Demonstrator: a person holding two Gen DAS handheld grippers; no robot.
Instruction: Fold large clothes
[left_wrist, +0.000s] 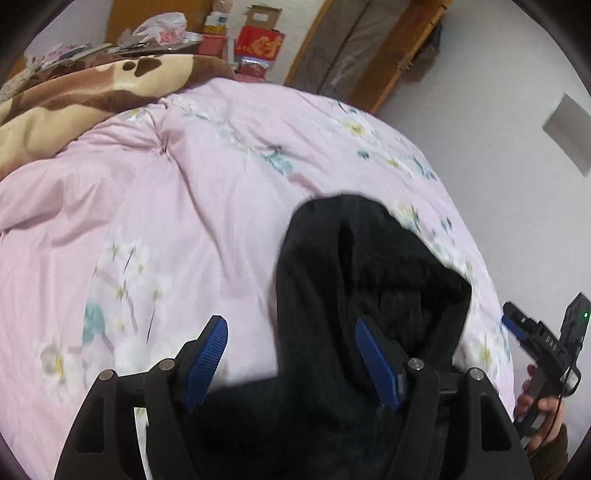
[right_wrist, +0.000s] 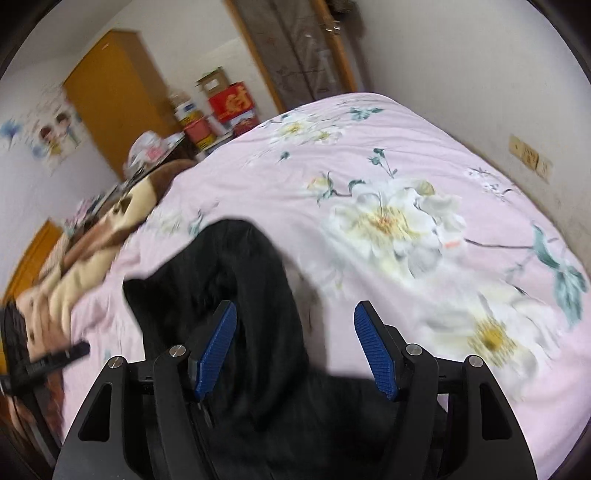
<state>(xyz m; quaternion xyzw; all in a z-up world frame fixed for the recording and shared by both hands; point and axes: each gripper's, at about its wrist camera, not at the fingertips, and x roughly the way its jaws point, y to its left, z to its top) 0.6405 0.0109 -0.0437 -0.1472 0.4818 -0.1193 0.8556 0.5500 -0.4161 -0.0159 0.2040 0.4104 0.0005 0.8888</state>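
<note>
A black garment (left_wrist: 354, 280) lies bunched on the pink flowered bedspread (left_wrist: 166, 206); it also shows in the right wrist view (right_wrist: 243, 280). My left gripper (left_wrist: 291, 332) is open, its blue pads wide apart just above the near part of the cloth, holding nothing. My right gripper (right_wrist: 295, 317) is open too, over the garment's near edge on the bedspread (right_wrist: 406, 166). The right gripper shows in the left wrist view (left_wrist: 543, 343) at the far right, held in a hand. The left gripper shows blurred at the left edge of the right wrist view (right_wrist: 44, 363).
A brown and cream blanket (left_wrist: 74, 96) lies at the far left of the bed. Red boxes (left_wrist: 258, 44) and bags are stacked beyond the bed by an orange wardrobe (right_wrist: 110, 99). A white wall (left_wrist: 498, 147) runs along the bed's right side.
</note>
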